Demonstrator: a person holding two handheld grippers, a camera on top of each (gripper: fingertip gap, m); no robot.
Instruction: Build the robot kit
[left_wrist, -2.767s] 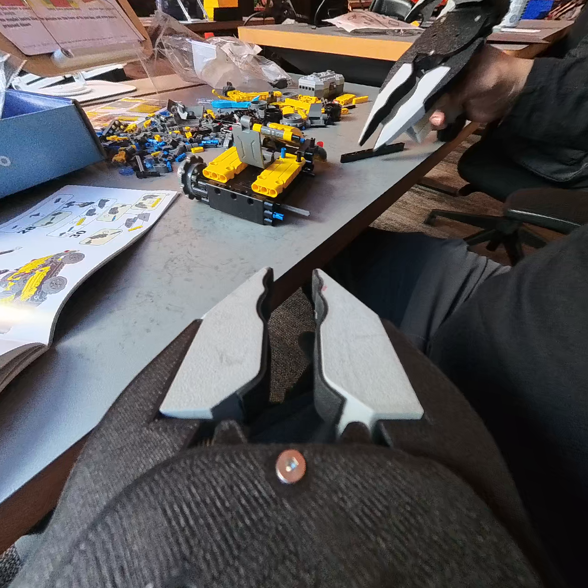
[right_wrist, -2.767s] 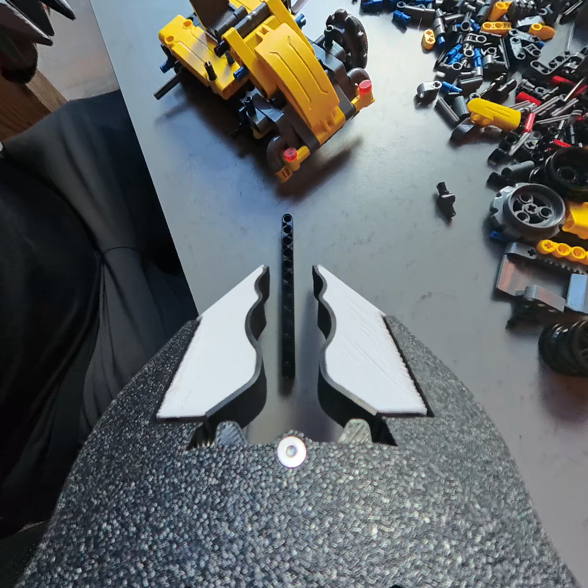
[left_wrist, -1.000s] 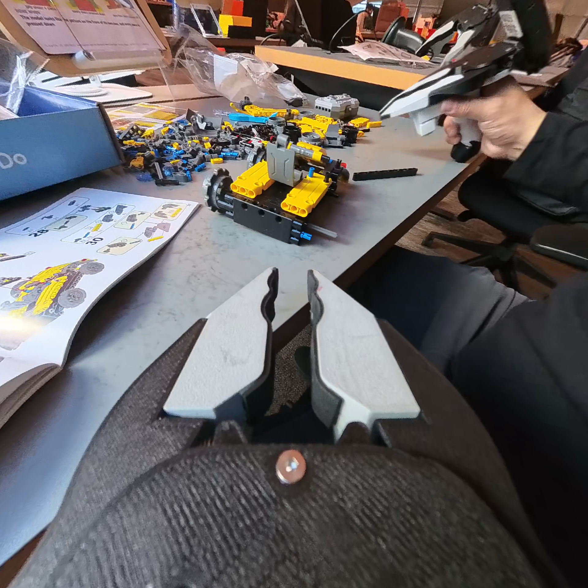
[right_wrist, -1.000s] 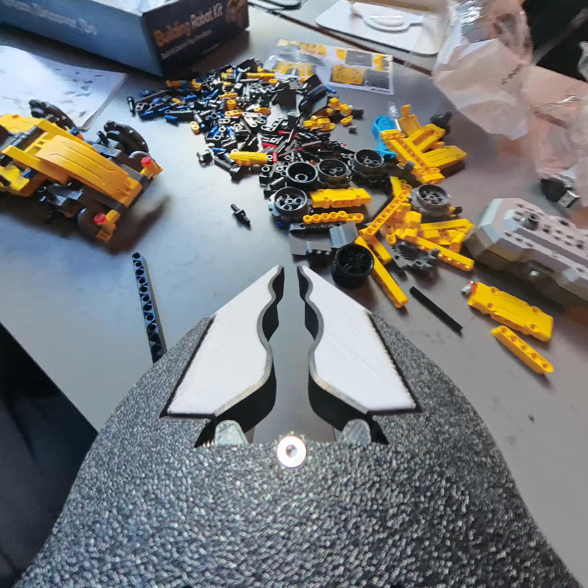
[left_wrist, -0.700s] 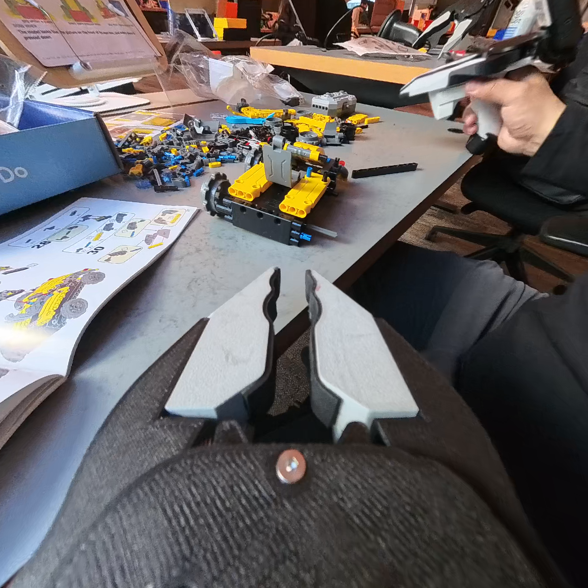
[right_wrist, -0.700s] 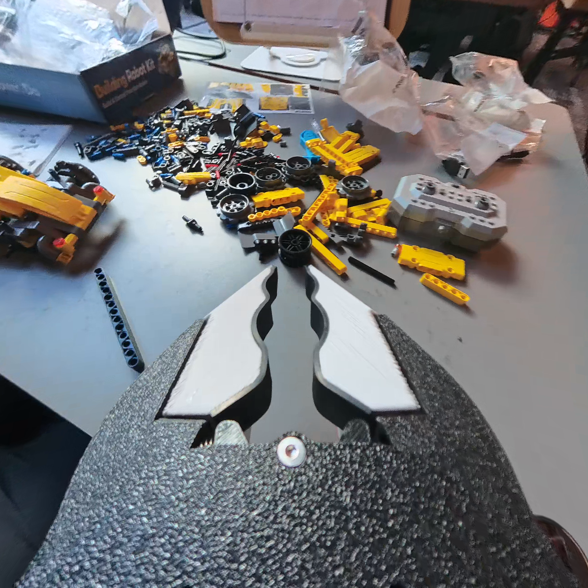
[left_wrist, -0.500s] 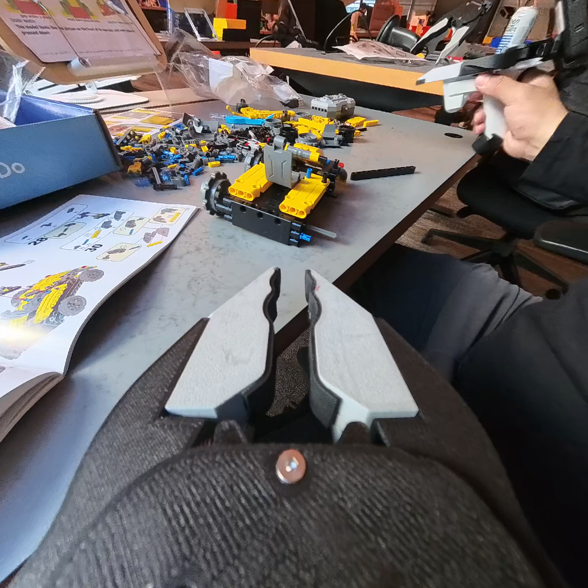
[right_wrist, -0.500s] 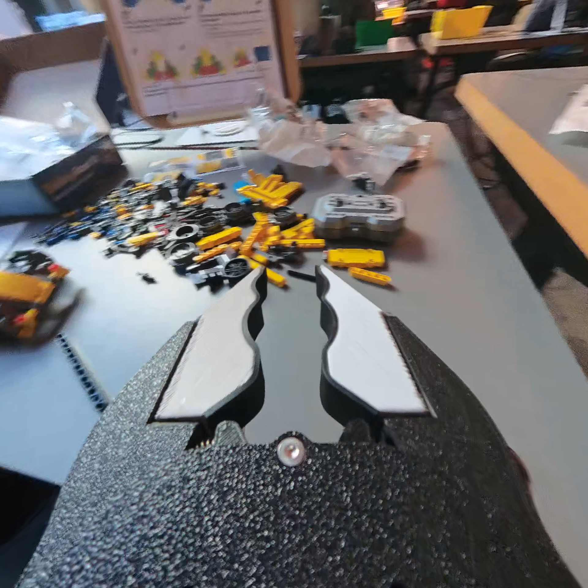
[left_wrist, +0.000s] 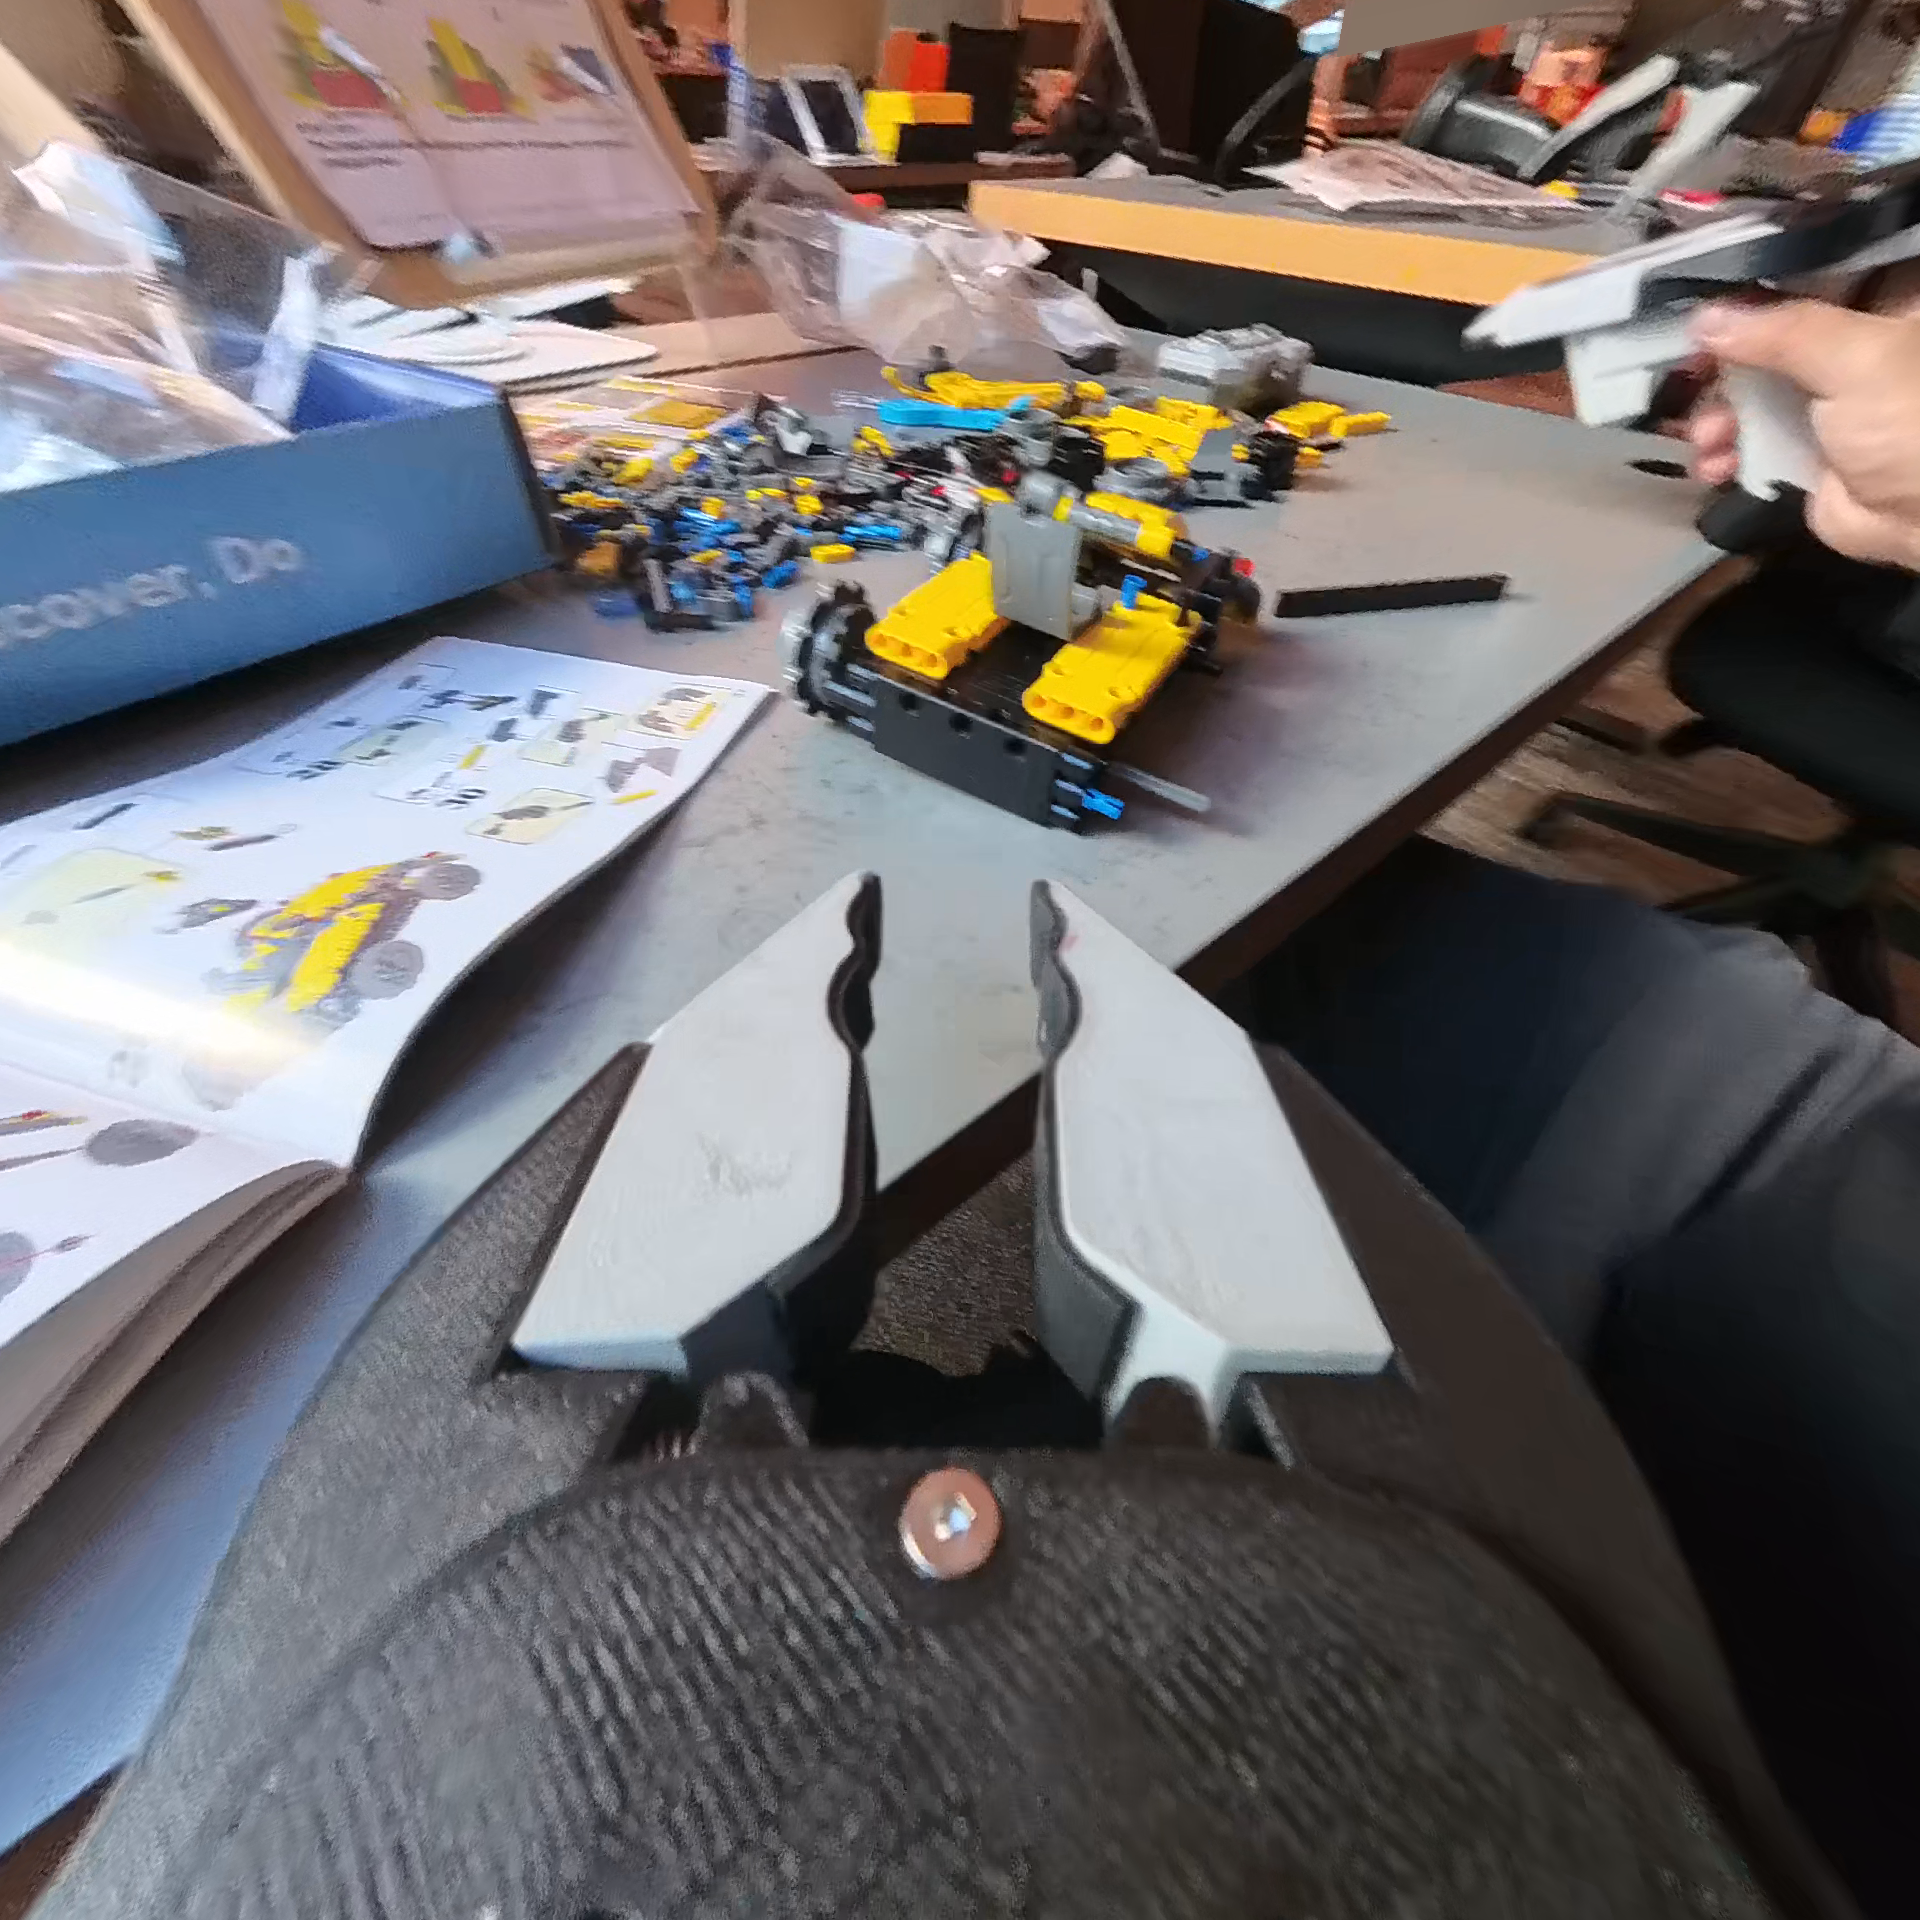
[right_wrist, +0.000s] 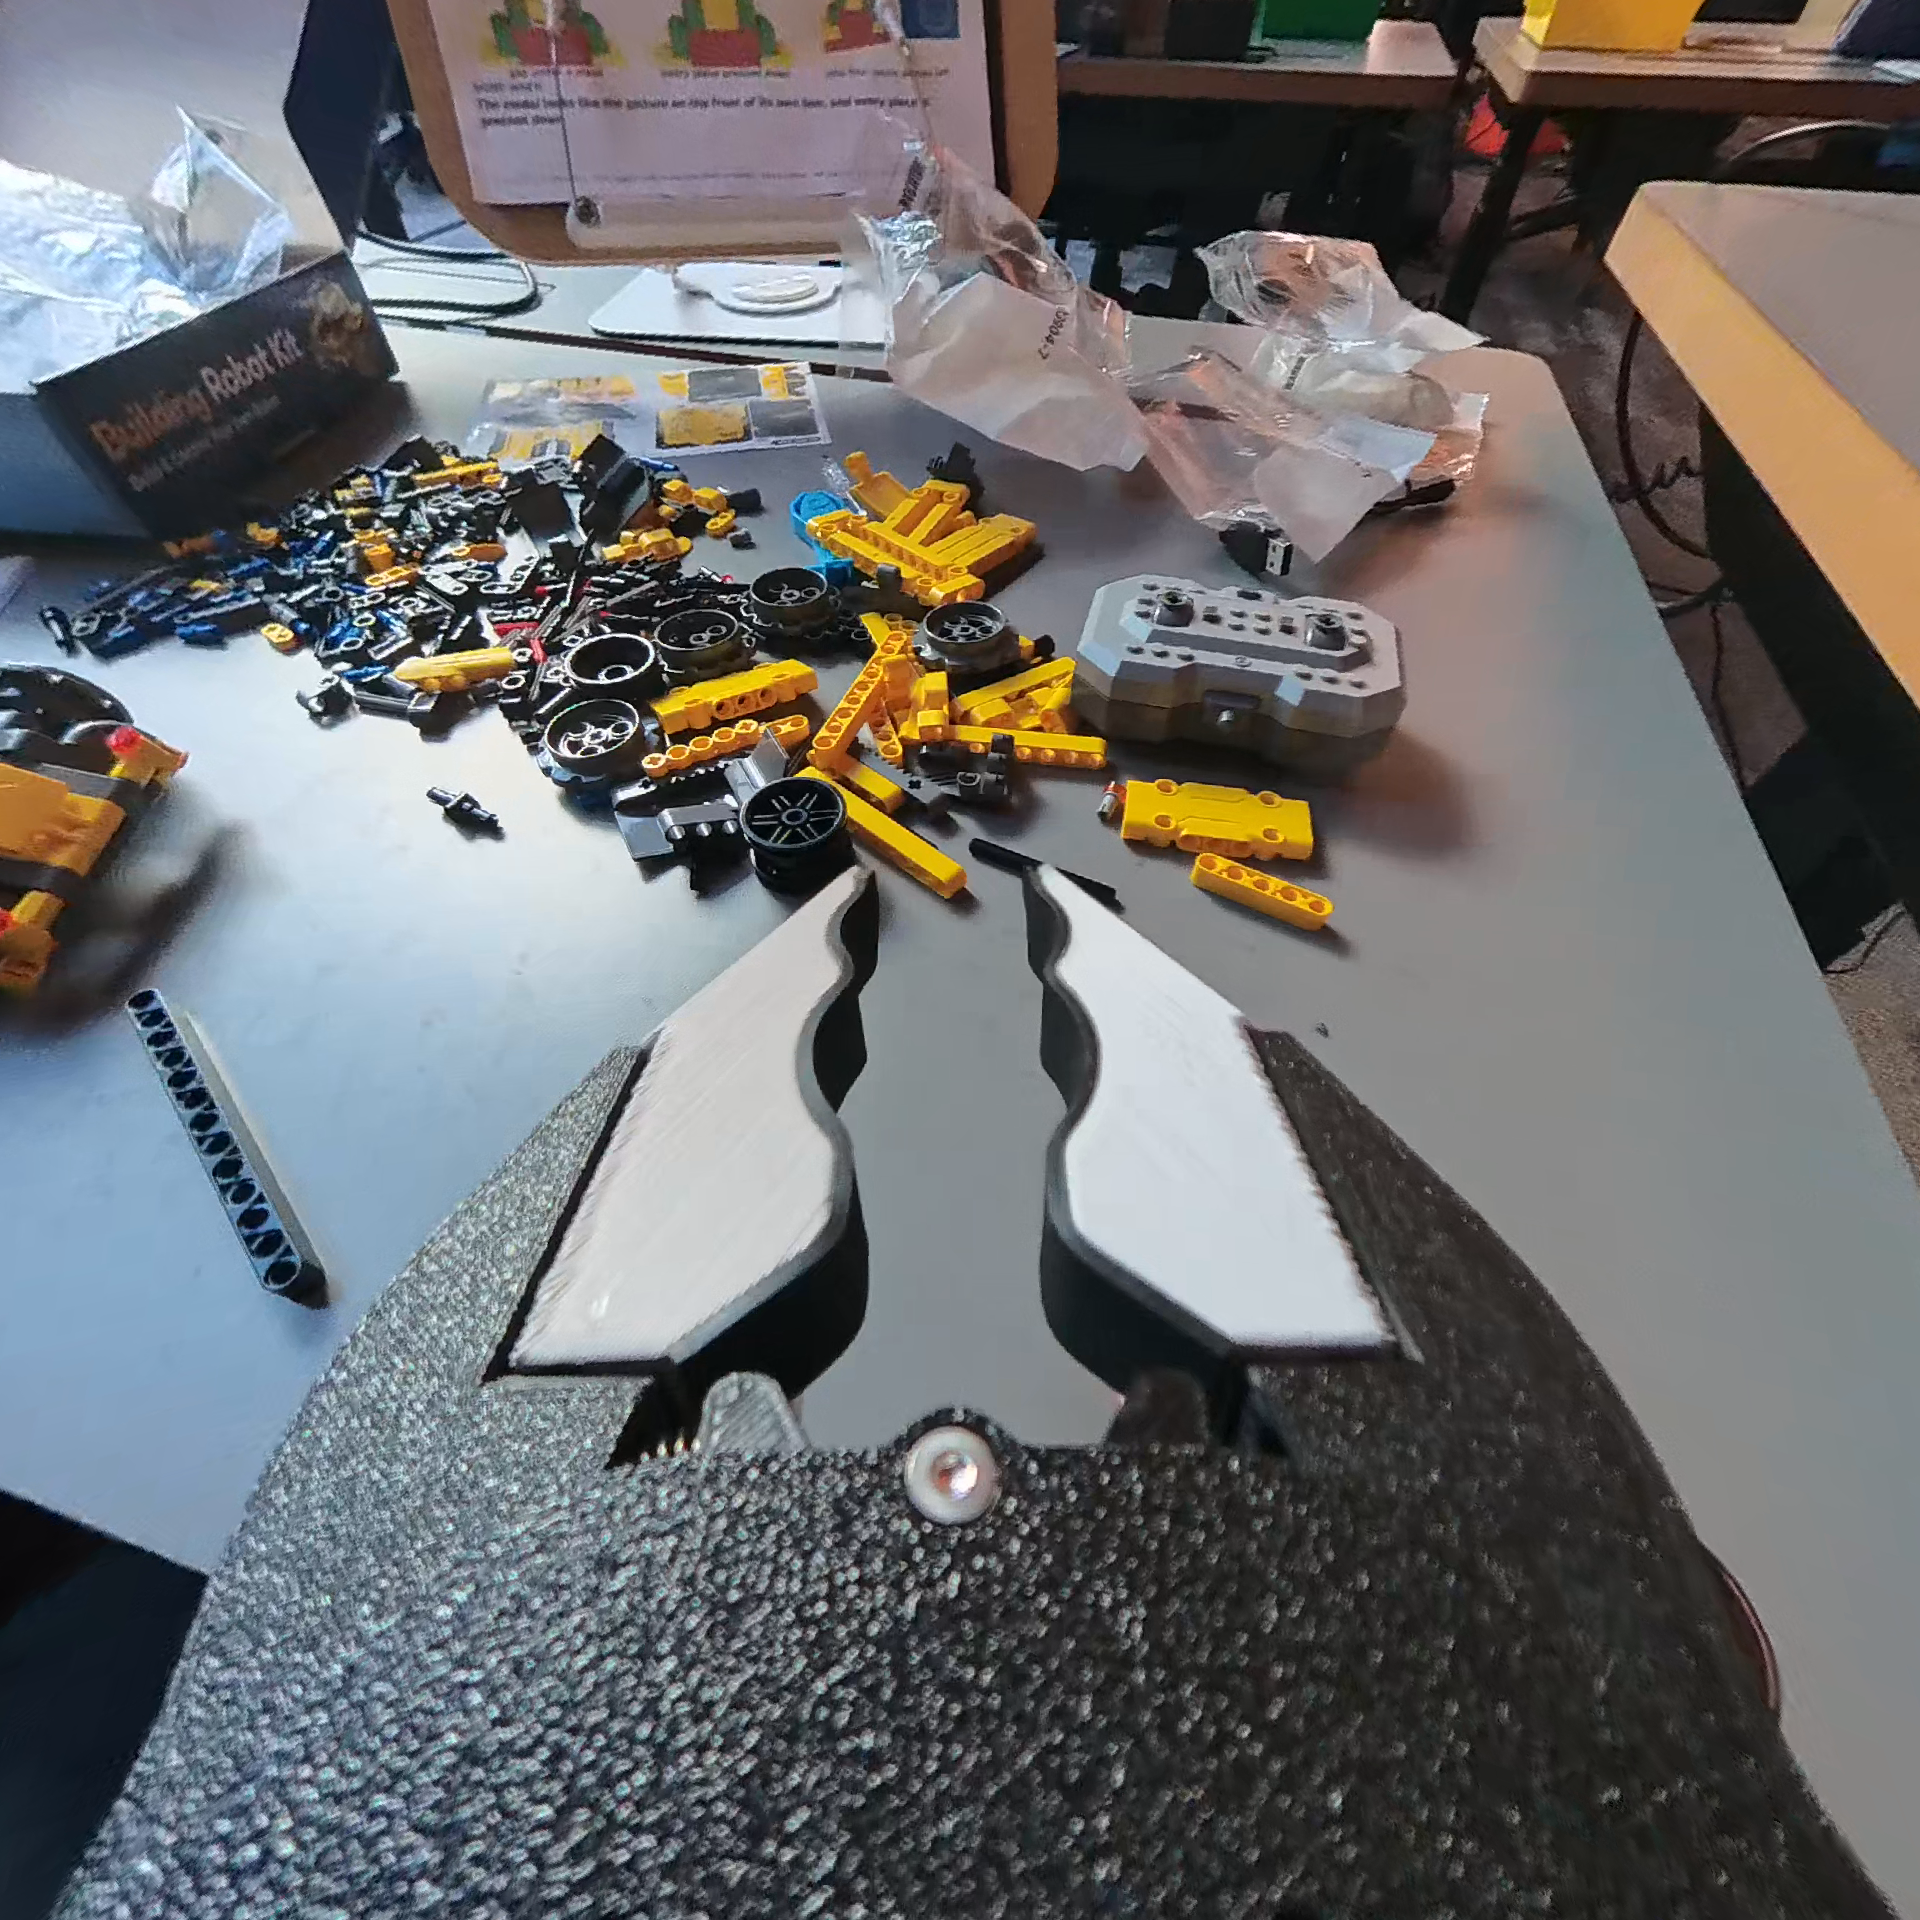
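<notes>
- Booklet (left_wrist: 343, 831) lies open beside a blue box (left_wrist: 260, 530).
- Loose parts (right_wrist: 623, 644) spread near a grey, possibly battery, block (right_wrist: 1236, 675).
- Crumpled bags (right_wrist: 1195, 395) behind.

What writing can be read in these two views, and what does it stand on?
I don't copy wording; these things bear it:
Blue box: white lettering on its side, yellow on its dark end.
Open booklet: small step numbers, blurred.
Propped poster: printed lines under pictures.
Clear plastic bag: small printed code.
</notes>
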